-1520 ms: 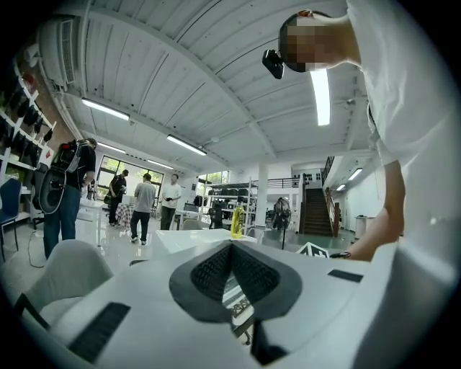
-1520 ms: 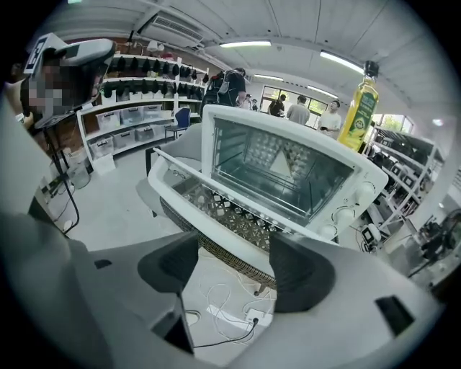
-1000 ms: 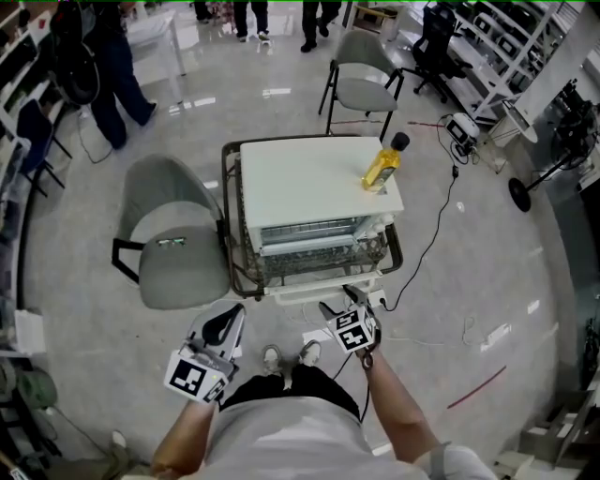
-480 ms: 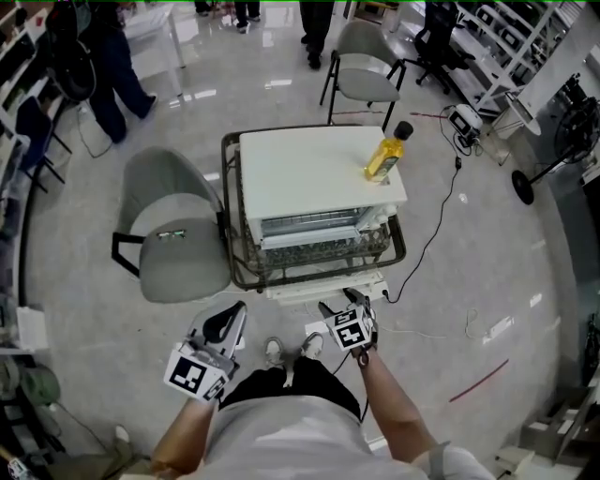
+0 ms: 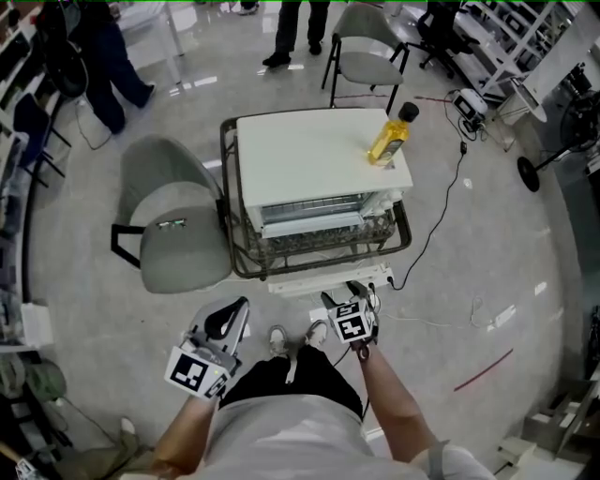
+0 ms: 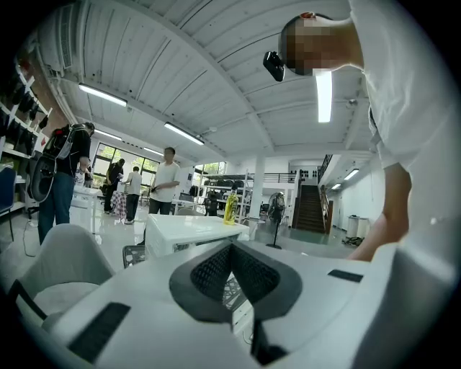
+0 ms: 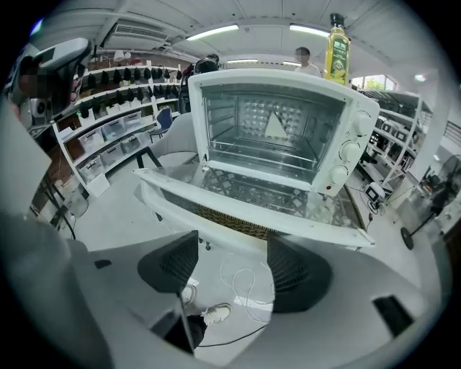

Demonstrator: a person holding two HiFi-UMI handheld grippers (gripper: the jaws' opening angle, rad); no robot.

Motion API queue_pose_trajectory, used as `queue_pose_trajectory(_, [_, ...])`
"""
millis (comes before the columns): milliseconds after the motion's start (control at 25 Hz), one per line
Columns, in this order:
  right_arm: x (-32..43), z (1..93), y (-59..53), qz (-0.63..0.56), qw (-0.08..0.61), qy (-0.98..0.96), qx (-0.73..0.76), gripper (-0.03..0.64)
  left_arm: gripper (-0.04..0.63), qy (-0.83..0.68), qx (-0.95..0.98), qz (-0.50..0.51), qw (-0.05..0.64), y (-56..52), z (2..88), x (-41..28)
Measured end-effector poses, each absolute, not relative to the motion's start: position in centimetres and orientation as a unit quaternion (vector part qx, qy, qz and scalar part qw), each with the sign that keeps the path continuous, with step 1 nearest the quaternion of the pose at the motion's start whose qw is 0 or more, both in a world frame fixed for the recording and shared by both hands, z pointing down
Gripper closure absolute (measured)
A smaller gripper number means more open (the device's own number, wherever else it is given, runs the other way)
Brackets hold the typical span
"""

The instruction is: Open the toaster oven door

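Note:
The white toaster oven (image 5: 319,159) sits in a wire cart, its door (image 5: 328,278) folded down and open toward me. The right gripper view looks straight into the oven (image 7: 274,130), with its rack bare and the glass door (image 7: 252,209) lying flat. My right gripper (image 5: 342,298) hovers just in front of the door's front edge, apart from it. Its jaws are open and hold nothing (image 7: 232,263). My left gripper (image 5: 228,321) is held lower left, away from the oven, its pads (image 6: 248,274) pressed together.
A yellow oil bottle (image 5: 389,139) stands on the oven's top right corner. A grey chair (image 5: 173,225) is close on the cart's (image 5: 228,202) left, another chair (image 5: 366,56) behind. Cables (image 5: 441,216) trail on the floor at right. People (image 5: 291,28) stand at the back.
The head view has drifted slightly, so the oven sits a bit higher in frame. The door stays down and both grippers hold about the same places.

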State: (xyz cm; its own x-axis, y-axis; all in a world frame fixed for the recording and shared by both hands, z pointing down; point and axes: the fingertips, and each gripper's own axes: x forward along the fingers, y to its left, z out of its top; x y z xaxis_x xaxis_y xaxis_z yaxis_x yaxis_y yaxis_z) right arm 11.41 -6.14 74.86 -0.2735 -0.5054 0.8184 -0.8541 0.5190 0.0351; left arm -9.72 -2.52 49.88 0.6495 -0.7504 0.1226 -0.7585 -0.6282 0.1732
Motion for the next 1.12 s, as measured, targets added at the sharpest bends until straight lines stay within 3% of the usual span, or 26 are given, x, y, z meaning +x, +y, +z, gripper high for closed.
queue_pose_trajectory(520, [12.1, 77.1, -6.5, 0.297, 0.346, -0.741, 0.493, 0.306, 0.580, -0.421, 0.897, 0.031, 0.130, -2.1, 51.8, -10.0])
queue_pose_trajectory(1120, [12.3, 78.8, -6.6, 0.306, 0.330, -0.710, 0.542, 0.308, 0.580, -0.423, 0.893, 0.039, 0.148, -2.0, 53.8, -10.2])
